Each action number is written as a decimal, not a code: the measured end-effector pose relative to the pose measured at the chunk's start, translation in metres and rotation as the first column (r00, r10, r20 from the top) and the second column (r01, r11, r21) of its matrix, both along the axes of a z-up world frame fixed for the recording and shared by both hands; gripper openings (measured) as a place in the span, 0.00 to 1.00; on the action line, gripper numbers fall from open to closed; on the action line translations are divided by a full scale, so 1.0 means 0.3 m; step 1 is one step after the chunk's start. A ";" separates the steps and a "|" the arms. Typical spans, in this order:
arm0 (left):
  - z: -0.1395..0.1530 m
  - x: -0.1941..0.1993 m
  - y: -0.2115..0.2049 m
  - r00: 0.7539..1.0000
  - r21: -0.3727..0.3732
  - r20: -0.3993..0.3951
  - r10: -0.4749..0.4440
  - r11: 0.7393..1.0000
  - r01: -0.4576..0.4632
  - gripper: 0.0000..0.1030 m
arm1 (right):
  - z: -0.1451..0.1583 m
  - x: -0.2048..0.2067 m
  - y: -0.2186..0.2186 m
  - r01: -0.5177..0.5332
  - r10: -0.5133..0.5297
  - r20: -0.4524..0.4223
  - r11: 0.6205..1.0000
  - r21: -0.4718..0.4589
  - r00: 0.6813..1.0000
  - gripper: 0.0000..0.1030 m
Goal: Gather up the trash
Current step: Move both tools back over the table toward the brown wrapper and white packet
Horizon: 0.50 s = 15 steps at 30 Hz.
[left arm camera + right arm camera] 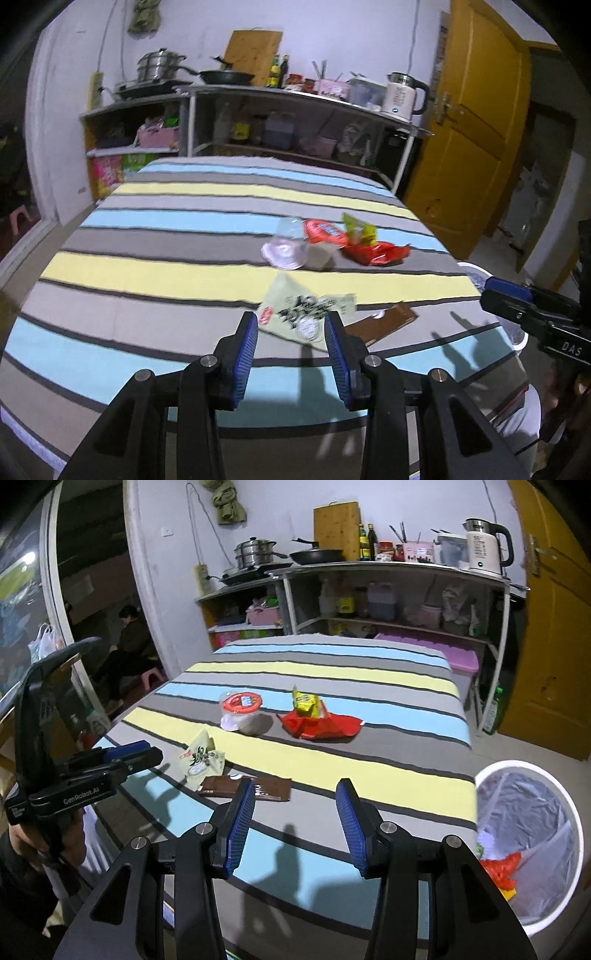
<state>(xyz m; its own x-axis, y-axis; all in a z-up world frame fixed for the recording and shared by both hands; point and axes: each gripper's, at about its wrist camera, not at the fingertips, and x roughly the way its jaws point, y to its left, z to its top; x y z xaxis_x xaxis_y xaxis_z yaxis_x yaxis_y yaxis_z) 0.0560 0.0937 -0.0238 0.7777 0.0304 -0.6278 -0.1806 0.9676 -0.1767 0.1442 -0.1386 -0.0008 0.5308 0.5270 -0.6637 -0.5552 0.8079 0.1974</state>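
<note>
Trash lies on a striped bedspread (155,266). My left gripper (291,326) hangs open just short of a pale green wrapper (306,314), with nothing between its pads. Right of that wrapper lies a brown wrapper (384,323). Farther back are a cup with a red lid (323,238), a yellow packet (360,230) and a red wrapper (376,254). My right gripper (295,797) is open and empty above the bedspread (369,775), near the brown wrapper (266,788). The green wrapper (203,758) and the left gripper (129,755) show to its left.
A white bin (532,768) with a clear liner stands off the bed's right corner, red trash (500,869) inside. Behind the bed a shelf (388,566) holds pans and a kettle (484,546). A yellow door (476,122) is at the right. A person (129,635) sits beyond the left doorway.
</note>
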 end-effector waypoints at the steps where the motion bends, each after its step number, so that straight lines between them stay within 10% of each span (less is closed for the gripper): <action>1: -0.008 0.003 0.008 1.000 -0.008 -0.010 0.004 1.000 -0.005 0.36 | -0.004 0.003 0.004 -0.003 0.003 -0.004 1.000 -0.001 1.000 0.45; 15: -0.086 0.148 -0.007 0.992 -0.141 -0.094 -0.081 0.988 0.067 0.36 | -0.015 0.011 -0.033 0.030 -0.030 -0.019 1.000 -0.007 0.999 0.45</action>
